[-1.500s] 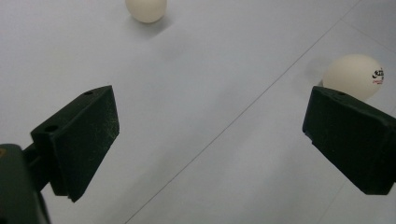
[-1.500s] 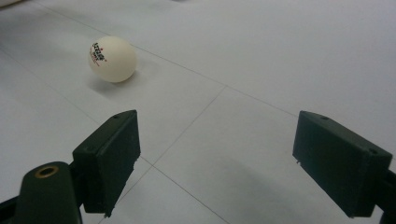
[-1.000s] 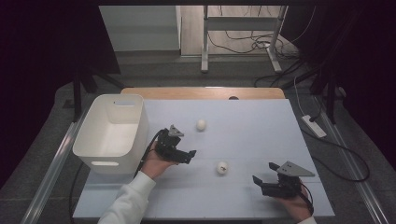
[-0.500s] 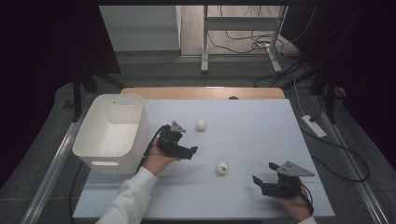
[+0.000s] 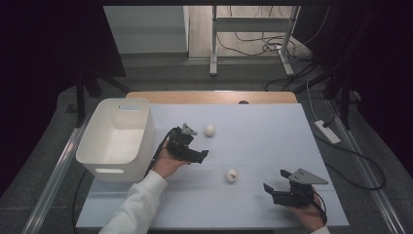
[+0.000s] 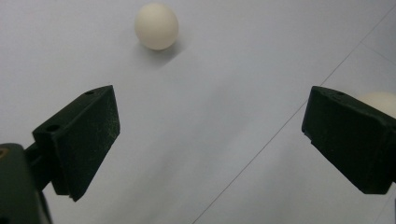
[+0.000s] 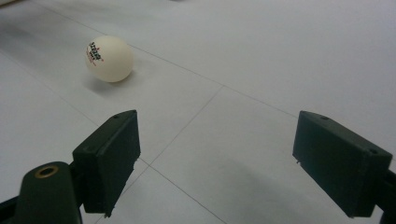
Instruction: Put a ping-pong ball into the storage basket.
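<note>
Left tongs (image 5: 203, 155): jaws wide apart, nothing between them; hovering over the table's (image 5: 263, 122) middle, just right of the white bin (image 5: 118, 139).
Right tongs (image 5: 274, 181): also spread wide, empty; parked low at the table's 5 o'clock corner.
Far ball (image 5: 210, 130): at 1 o'clock from the left tongs, near; at 11 o'clock in the left gripper view (image 6: 156, 26).
Near ball (image 5: 231, 175): printed; between the two tongs, at 5 o'clock from the left pair.
Step, by judgement: reach for the far ball.
Doing it well: centre jaws on the ball, lower, close gently; round, likely to roll.
Change: left tongs now farther forward and right than half a second ago; right tongs and both balls unmoved.
</note>
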`<state>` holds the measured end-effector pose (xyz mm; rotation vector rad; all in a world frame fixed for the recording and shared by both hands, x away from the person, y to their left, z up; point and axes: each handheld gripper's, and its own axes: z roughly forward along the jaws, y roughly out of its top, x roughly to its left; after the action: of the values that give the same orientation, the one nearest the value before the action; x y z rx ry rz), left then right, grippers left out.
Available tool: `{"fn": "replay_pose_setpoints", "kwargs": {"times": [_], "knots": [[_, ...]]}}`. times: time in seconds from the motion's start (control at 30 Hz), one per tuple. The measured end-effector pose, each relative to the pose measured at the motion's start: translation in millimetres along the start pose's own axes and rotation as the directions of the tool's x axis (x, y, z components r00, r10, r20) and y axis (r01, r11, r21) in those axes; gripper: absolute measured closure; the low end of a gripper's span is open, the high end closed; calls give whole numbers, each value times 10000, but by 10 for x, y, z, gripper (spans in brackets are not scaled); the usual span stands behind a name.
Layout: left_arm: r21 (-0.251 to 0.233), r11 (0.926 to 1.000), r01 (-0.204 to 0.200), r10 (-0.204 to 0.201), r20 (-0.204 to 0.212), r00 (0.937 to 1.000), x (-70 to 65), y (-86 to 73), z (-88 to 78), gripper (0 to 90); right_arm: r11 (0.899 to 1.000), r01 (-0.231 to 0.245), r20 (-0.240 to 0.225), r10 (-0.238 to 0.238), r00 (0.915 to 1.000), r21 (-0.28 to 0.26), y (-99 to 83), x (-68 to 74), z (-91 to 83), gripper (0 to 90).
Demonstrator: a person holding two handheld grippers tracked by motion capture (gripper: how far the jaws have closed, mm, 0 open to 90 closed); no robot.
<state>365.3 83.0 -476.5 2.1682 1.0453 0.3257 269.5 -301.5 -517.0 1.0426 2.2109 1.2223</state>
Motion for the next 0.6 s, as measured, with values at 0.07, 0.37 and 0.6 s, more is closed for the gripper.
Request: {"fn": "replay_pose_setpoints", "kwargs": {"times": [0.07, 0.37, 0.6], "knots": [[33, 10000, 8, -8, 27, 10000, 2, 22, 20, 52, 10000, -14, 0, 14, 10000, 0, 0, 0, -1, 147], [83, 9999, -69, 69, 42, 10000, -9, 103, 75, 53, 10000, 12, 2, -12, 10000, 31, -3, 0, 0, 147], [95, 9999, -50, 50, 3, 10000, 1, 147, 118, 53, 10000, -1, 3, 1, 10000, 16, -3, 1, -2, 147]]}}
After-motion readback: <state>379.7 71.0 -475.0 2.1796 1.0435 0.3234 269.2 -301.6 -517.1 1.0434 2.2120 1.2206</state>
